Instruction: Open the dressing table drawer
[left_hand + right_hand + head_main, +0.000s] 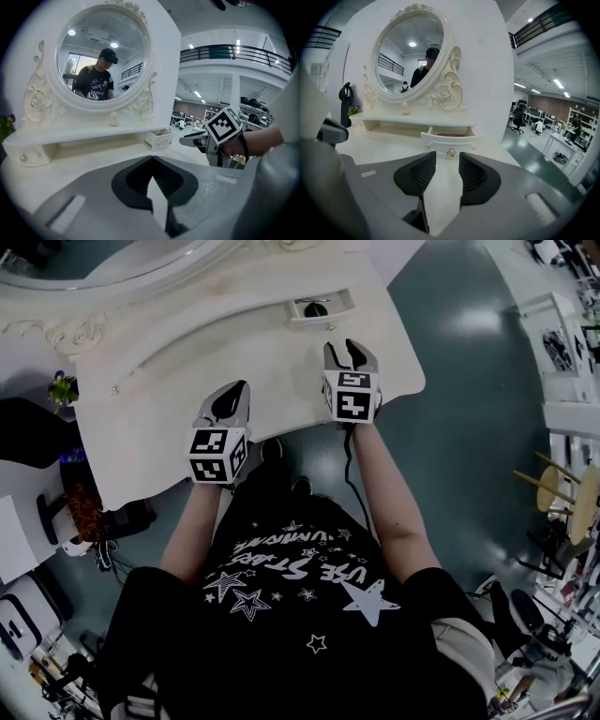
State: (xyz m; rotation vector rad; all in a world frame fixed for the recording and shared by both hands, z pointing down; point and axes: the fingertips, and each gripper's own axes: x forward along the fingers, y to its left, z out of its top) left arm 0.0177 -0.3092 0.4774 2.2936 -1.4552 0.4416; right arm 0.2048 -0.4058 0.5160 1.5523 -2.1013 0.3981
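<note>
Find drawer (321, 307) pulled out at 12 o'clock on cream desk (187, 418), ahead of right gripper (348, 352), jaws narrowly apart and empty. Note left gripper (234, 395) at 8 o'clock, jaws pressed together. Treat star-printed shirt (291, 615) lettering as illegible; glossy dark floor (469, 427) at 3 o'clock.

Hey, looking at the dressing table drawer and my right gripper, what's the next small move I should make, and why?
Probably just draw the right gripper back toward you. The drawer already stands pulled out with its inside showing, and the jaws are apart with the knob ahead of them, not gripped, so nothing seems left to pull.
</note>
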